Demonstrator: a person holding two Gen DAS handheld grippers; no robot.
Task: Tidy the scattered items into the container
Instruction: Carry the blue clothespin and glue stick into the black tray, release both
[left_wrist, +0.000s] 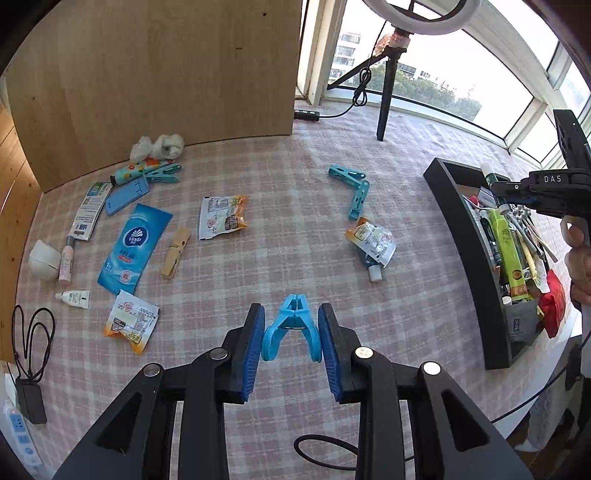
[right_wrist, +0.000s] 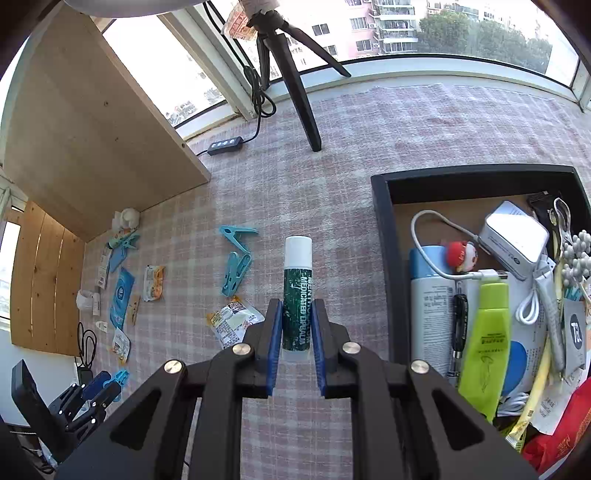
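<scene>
Beside the container (right_wrist: 382, 258), right tool (right_wrist: 296, 325) holds a lip balm (right_wrist: 297, 291) for dropping in; left tool (left_wrist: 293, 332) grips a blue clip (left_wrist: 291, 325).

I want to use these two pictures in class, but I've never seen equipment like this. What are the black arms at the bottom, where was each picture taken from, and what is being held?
There is no robot: a person holds a hand-held gripper in each hand, each with a wide-angle camera looking along its two fingers. In the left-hand view, the left gripper holds a blue clothes peg above the checked tablecloth, where sachets, pegs and small tubes lie scattered. In the right-hand view, the right gripper is shut on a lip balm stick beside the black tray, already crowded with tidied items. A tripod stands by the window.
</scene>
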